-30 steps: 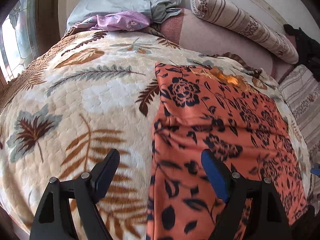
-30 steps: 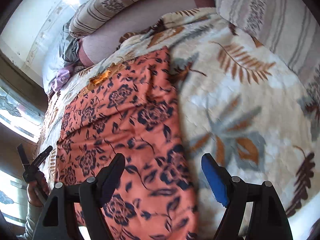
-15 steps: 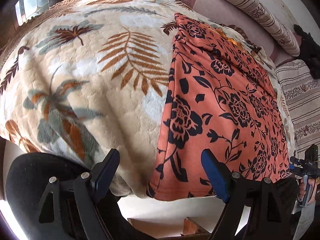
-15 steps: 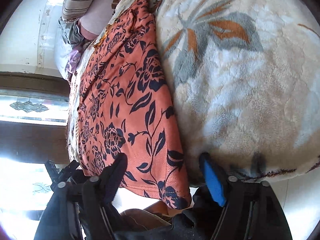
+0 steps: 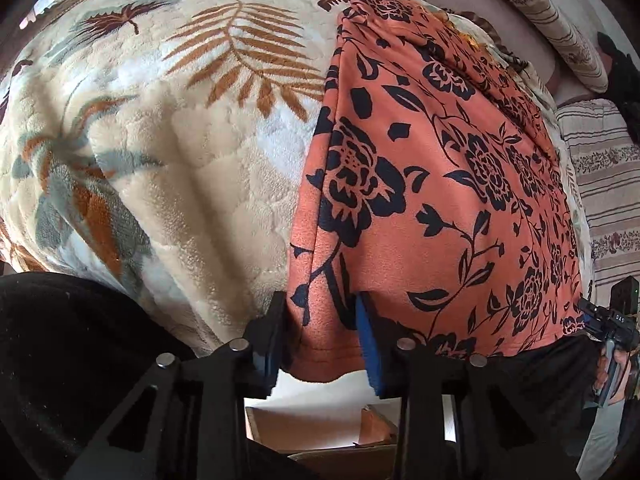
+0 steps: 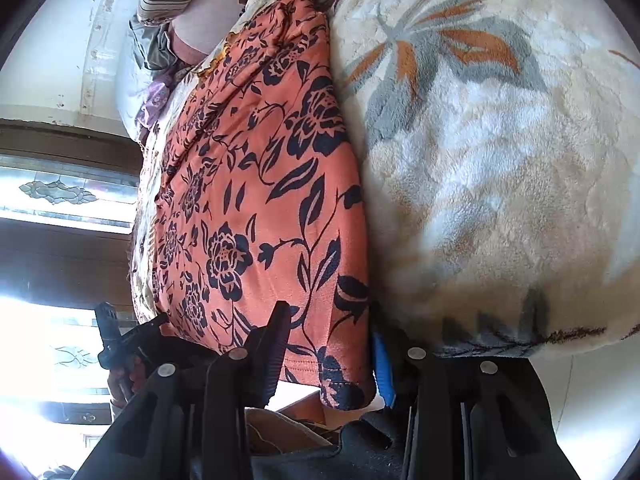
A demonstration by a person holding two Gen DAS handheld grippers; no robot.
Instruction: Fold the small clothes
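Pinching the near hem corners of the orange floral garment (image 5: 420, 184), your left tongs (image 5: 322, 340) and right tongs (image 6: 330, 356) have just closed; it lies on the leaf-patterned blanket (image 5: 168, 160).

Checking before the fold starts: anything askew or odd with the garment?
Nothing damaged. The orange floral garment lies flat on the leaf-print blanket, its hem overhanging the bed edge, where the left gripper and right gripper have just been closing on its corners.
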